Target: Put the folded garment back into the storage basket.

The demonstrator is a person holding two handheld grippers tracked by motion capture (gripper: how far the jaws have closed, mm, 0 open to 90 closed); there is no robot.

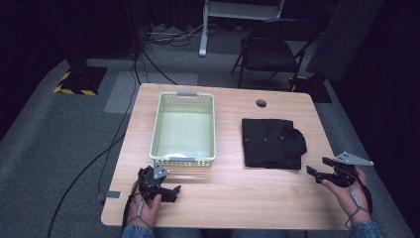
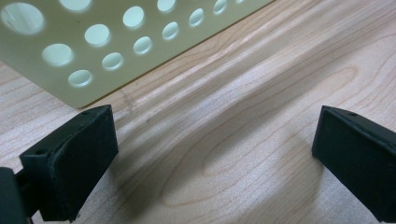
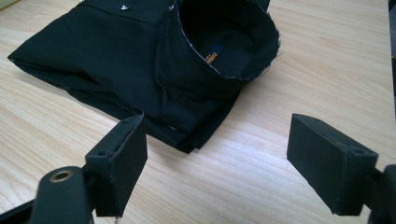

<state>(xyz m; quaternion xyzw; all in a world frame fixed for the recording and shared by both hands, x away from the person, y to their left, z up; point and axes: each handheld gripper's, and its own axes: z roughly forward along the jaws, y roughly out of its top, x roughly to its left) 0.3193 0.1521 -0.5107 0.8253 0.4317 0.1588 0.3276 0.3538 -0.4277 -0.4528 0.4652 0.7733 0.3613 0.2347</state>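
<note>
Your folded black button-up shirt [image 1: 271, 143] lies flat on the pale wooden table [image 1: 223, 193], just right of the pale green perforated plastic basket [image 1: 183, 128], collar end toward your right; your right gripper [image 1: 319, 167] hovers near that collar corner with its jaws spread wide and nothing between them, as the right gripper view confirms [image 3: 219, 154]; your left gripper [image 1: 171, 193] sits by the basket's near wall [image 2: 93, 42], jaws likewise wide apart and empty. The shirt looks light, soft and floppy; pinched at one spot it would likely sag and unfold; the collar [image 3: 229, 42] is probably the stiffest part; I would take hold through the stacked layers at the near folded edge [image 3: 187, 140], ideally a gripper at each end.
</note>
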